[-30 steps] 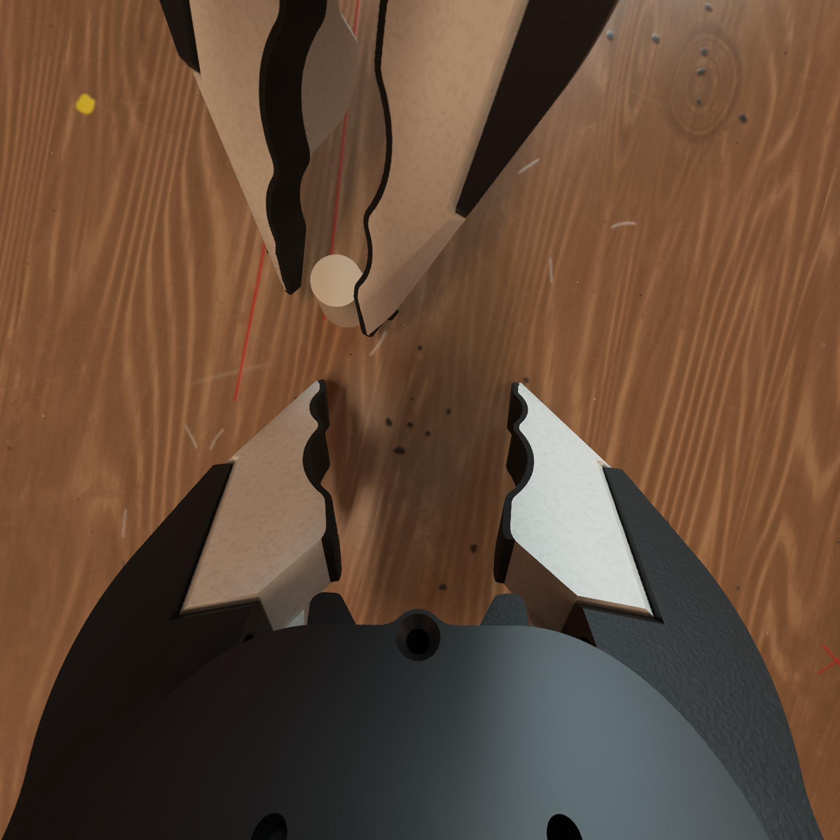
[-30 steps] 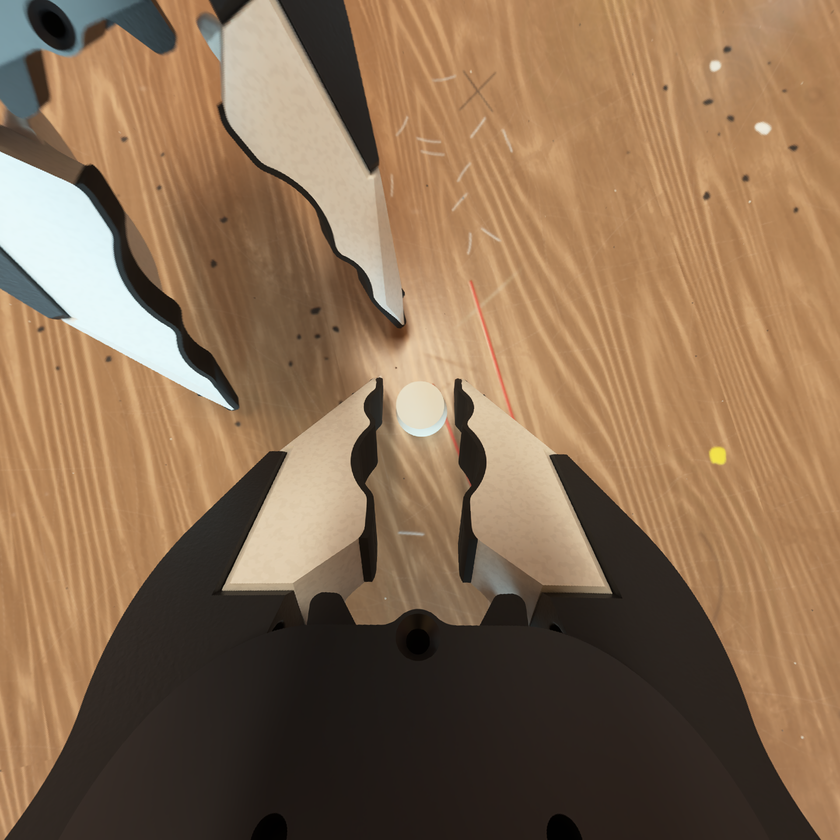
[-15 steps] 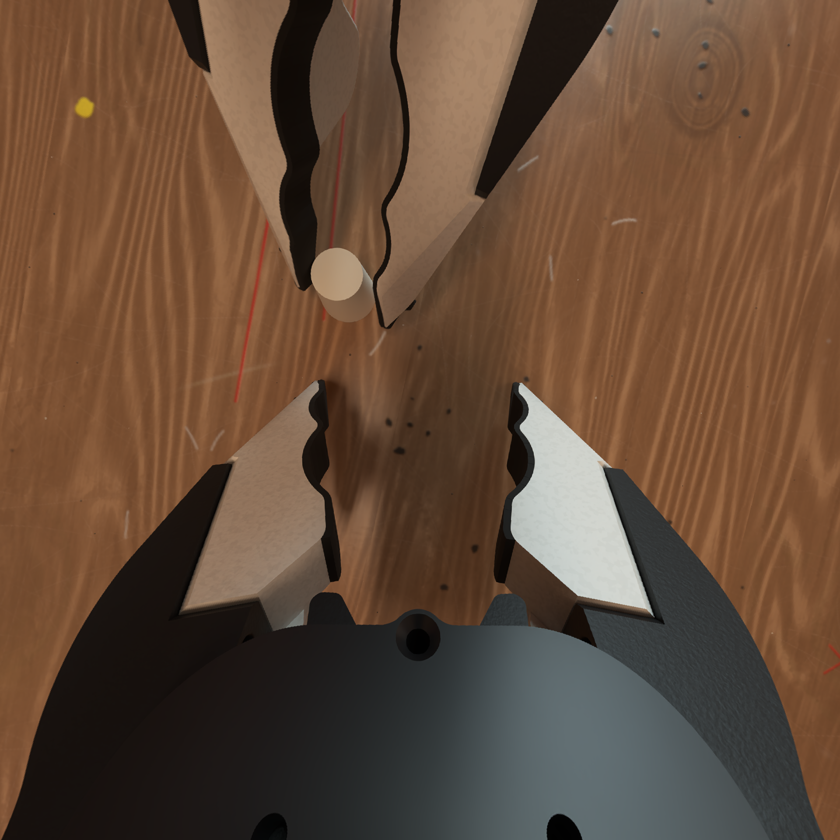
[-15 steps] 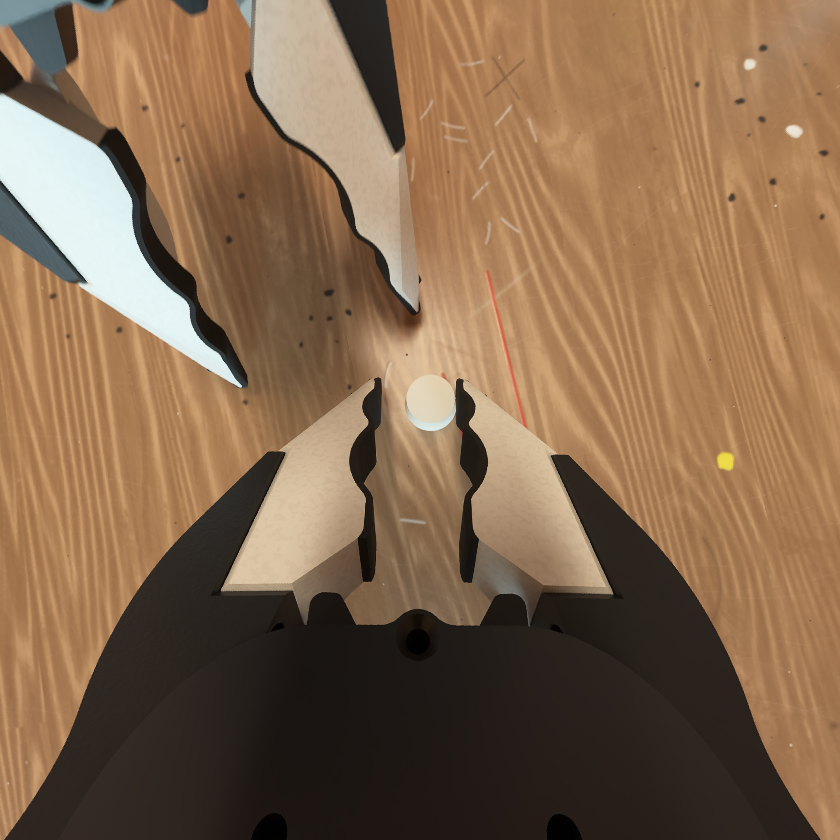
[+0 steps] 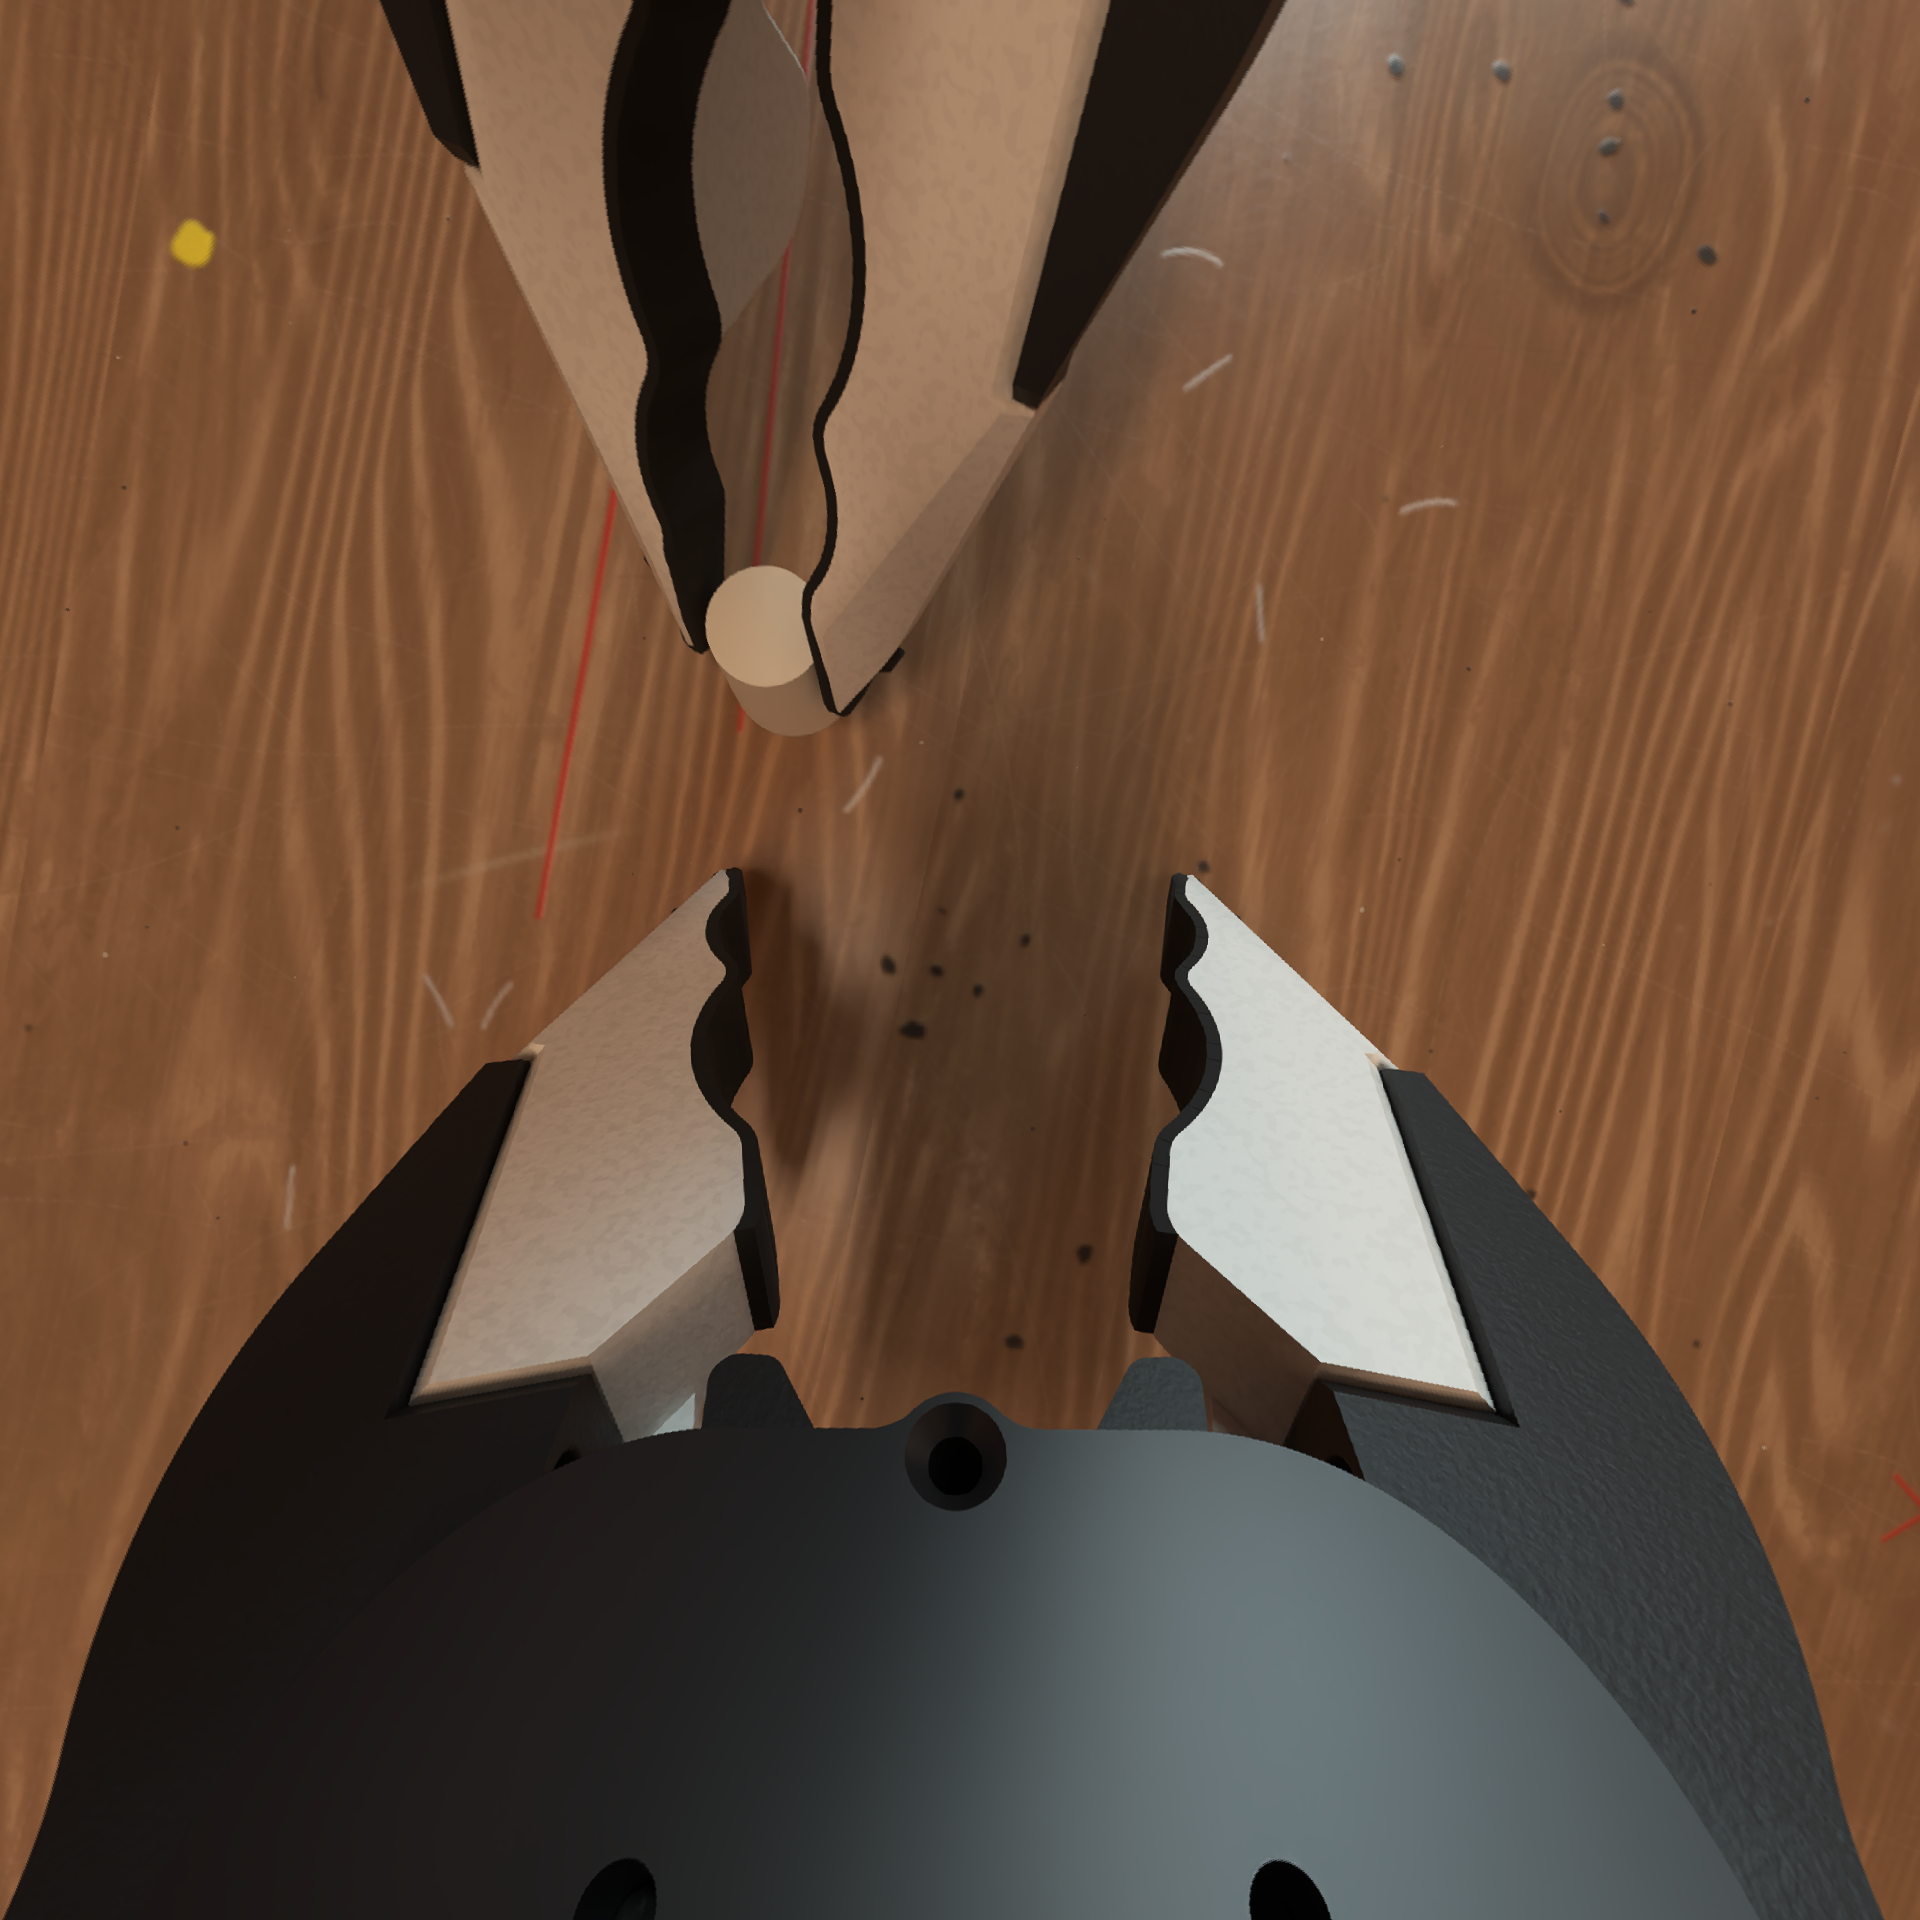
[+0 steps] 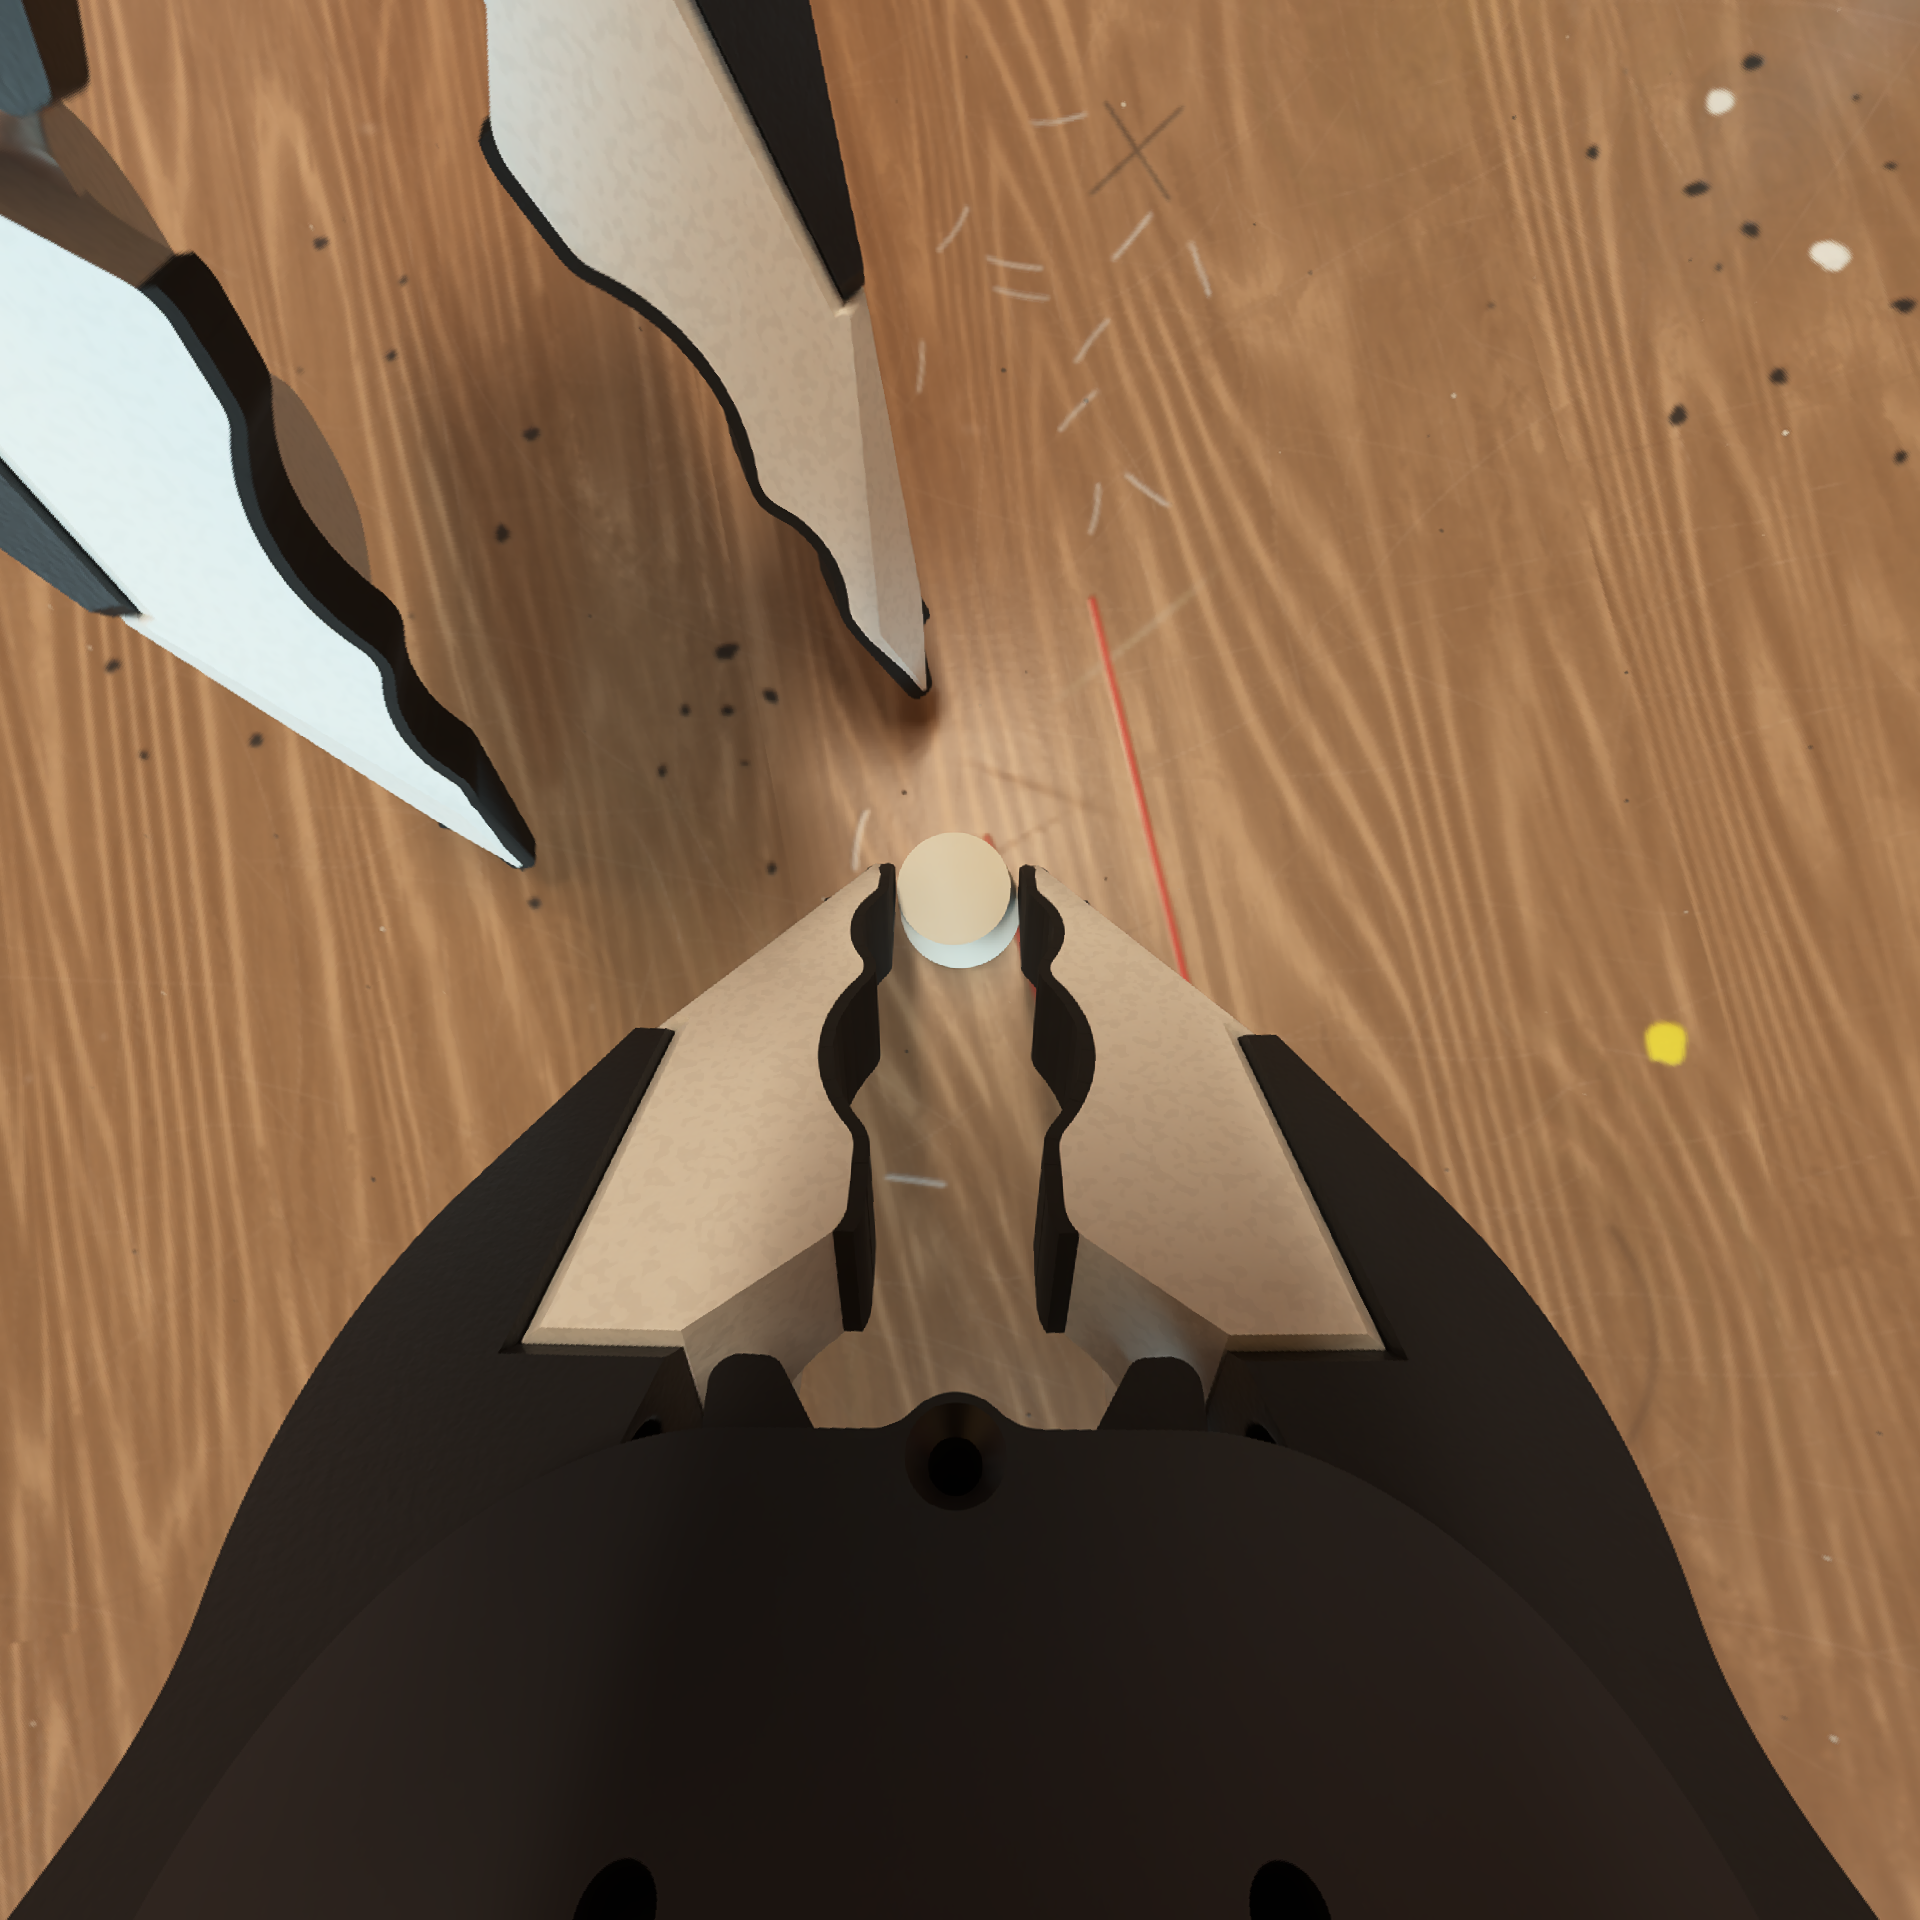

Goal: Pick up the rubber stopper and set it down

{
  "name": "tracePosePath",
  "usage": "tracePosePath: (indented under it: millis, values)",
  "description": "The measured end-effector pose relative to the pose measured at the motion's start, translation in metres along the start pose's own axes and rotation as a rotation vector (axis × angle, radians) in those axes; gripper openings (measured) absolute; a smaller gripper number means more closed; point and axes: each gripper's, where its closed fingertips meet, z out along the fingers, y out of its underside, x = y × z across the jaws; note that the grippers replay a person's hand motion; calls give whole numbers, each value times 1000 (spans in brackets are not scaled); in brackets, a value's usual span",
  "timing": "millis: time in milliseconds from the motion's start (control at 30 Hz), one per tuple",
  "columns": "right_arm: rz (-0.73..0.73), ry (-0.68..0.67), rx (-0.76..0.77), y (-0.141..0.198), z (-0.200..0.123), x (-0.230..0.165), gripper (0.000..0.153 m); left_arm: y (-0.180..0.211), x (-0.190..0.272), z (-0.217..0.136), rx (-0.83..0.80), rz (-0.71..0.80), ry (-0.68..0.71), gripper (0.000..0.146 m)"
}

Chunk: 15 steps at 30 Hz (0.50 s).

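The rubber stopper [image 6: 954,896] is a small beige cylinder standing upright on the wooden table [image 6: 1455,935]. My right gripper [image 6: 954,883] has its two fingertips closed against the stopper's sides. In the left wrist view the stopper [image 5: 756,634] sits pinched between the right gripper's tips [image 5: 767,670], which come in from the top. I cannot tell whether the stopper's base touches the wood. My left gripper [image 5: 956,881] is open and empty, a short way in front of the stopper, pointing at it. It also shows in the right wrist view [image 6: 717,769] at the upper left.
The table top carries a thin red line [image 6: 1138,790], a yellow spot [image 6: 1665,1042], dark specks [image 5: 925,977] and pale scratches [image 6: 1081,343]. A wood knot [image 5: 1621,177] lies at the far right of the left wrist view.
My right gripper's fingers have closed in from a wider gap until they touch the stopper's sides. The left gripper has stayed open and has hardly moved.
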Motion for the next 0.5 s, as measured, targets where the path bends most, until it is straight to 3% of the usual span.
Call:
tracePosePath:
  millis: [500]
  values:
    - [37, 57, 9, -10, 2, -7, 23, 0, 1, 0, 5, -5, 5, 81]
